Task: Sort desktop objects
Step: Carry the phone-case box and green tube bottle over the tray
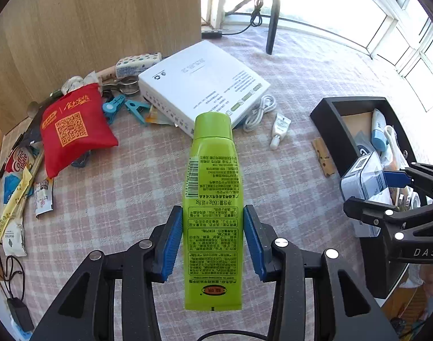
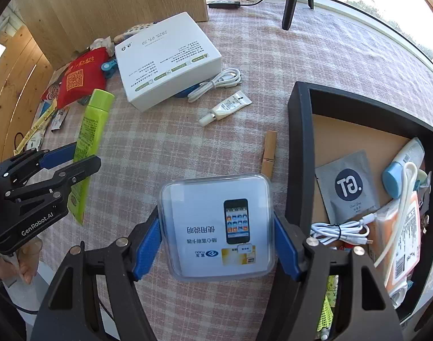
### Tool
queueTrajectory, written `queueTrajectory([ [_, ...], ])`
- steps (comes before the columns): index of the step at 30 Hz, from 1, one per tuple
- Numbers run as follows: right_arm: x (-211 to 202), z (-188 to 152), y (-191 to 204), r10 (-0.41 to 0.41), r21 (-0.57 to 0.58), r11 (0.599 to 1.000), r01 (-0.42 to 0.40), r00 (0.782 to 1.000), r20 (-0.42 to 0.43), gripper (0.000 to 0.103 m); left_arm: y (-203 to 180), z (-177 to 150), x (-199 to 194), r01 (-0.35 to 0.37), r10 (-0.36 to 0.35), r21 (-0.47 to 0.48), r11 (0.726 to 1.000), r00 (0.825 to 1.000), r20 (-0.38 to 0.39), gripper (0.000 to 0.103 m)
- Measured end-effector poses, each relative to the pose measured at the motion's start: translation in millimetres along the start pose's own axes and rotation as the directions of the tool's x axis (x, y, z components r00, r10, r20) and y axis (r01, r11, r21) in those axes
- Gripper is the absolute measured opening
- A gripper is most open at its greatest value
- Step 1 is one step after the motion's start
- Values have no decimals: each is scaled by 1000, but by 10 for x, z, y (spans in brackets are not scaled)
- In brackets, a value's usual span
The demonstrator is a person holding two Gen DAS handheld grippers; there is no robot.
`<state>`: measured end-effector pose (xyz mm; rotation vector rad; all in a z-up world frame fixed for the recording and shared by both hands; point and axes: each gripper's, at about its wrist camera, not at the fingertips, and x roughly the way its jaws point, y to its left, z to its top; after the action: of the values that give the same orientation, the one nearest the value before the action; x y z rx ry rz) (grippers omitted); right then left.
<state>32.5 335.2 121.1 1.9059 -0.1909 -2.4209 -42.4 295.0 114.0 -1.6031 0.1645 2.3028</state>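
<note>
The green tube (image 1: 212, 199) was clamped between the blue pads of the left gripper (image 1: 212, 238), cap pointing away from the camera, and was carried clear above the checked tablecloth (image 1: 131, 187). The tube was bright lime green with a rounded cap, a barcode along one edge, dark printed text panels and a flat crimped end nearest the camera. In the right wrist view the same tube (image 2: 88, 139) was seen at the left, gripped near its crimped end.

The clear plastic case (image 2: 216, 227) was clamped between the pads of the right gripper (image 2: 216, 244). The case was square with rounded corners, and a white printed insert showing a phone was visible inside. It was held above the cloth, just left of the black tray (image 2: 299, 147).

The tray already contained a grey sachet (image 2: 347, 184), a coiled white cable (image 2: 341, 231) and a blue-capped item (image 2: 392, 180).

On the cloth, a white box (image 1: 199, 85) lay at the far side, with a second white cable (image 1: 259, 110) and a small white tube (image 1: 279, 129) to its right. A wooden clothespin (image 2: 269, 152) lay near the tray's left wall. A red pouch (image 1: 71, 130), blue clips (image 1: 122, 109) and assorted sachets were grouped at the far left.
</note>
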Motion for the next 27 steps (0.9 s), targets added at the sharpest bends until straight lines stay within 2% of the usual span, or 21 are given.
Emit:
queueTrajectory([
  [1,-49,57,-150,-4,4,1000,4,1000,10,69,-88,54,-42,4,-4,14,1000,1000,7,40],
  [2,-39,299,-546,-11,11,1000,11,1000,20,69,-12,164,73,17,-17,31,999,1000,12,40],
  [3,-107,299,-720,-21,20,1000,21,999,29,69,-165,200,19,31,-32,48,998,999,14,40],
  [4,-23,507,-919,-29,28,999,28,999,34,69,-221,214,42,40,-41,63,997,999,19,40],
  [6,-46,524,-1242,-46,50,998,44,998,45,69,-451,312,-75,57,-60,97,994,998,27,40],
  [17,-540,-93,-2698,-188,231,957,173,981,44,69,-1897,596,-19,155,-165,258,954,986,18,40],
  [23,-627,-340,-3120,-218,299,933,199,976,29,70,-2444,612,1,174,-185,325,930,983,5,41],
  [25,-645,-354,-3221,-205,299,936,187,978,31,70,-2566,594,-15,170,-183,348,922,983,6,42],
  [27,-645,-367,-3283,-208,308,932,192,978,17,70,-2618,585,-26,145,-160,354,924,987,12,70],
])
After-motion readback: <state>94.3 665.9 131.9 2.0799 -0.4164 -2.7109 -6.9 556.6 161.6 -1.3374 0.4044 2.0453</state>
